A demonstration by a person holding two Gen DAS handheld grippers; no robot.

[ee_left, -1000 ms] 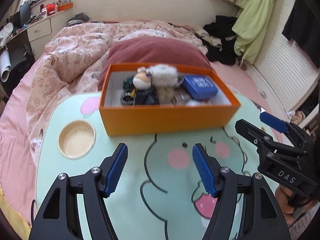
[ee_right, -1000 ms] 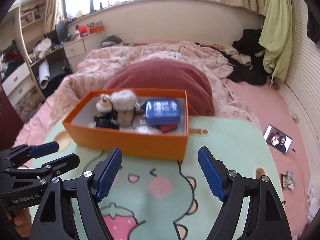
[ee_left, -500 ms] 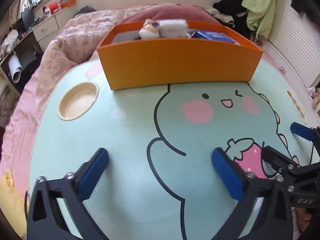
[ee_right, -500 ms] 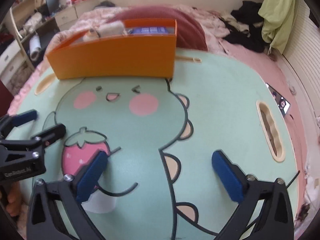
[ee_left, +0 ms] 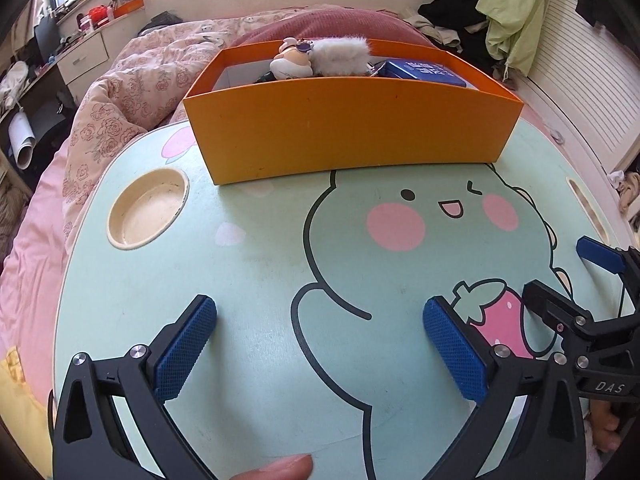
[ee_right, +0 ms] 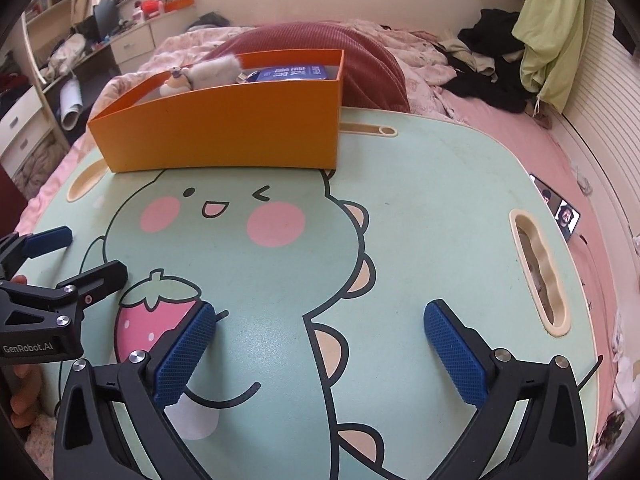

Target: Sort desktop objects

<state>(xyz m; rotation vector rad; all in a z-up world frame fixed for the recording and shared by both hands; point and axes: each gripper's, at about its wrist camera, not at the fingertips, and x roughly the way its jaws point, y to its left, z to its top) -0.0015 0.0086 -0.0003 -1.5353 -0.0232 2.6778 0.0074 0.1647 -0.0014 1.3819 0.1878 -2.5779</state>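
Note:
An orange box [ee_left: 352, 124] stands at the far side of the mint cartoon lap table [ee_left: 260, 264]. It holds a small figurine [ee_left: 290, 64], a white fluffy item [ee_left: 340, 56] and a blue tin [ee_left: 424, 72]. The box also shows in the right wrist view [ee_right: 224, 128]. My left gripper [ee_left: 320, 320] is open and empty, low over the table's near side. My right gripper [ee_right: 320, 324] is open and empty, to the right of the left one. Each gripper shows in the other's view, the right one [ee_left: 560, 280] and the left one [ee_right: 76, 256].
The table sits on a bed with a pink floral quilt [ee_left: 116, 92] and a red pillow [ee_right: 360, 56]. A round cup recess [ee_left: 148, 212] lies at the table's left, a handle slot [ee_right: 540, 272] at its right. A phone [ee_right: 556, 210] lies on the bed.
Both grippers have dropped low and pulled back toward the table's near edge, tilting down. The box now looks farther and is seen from the side. Both stay open.

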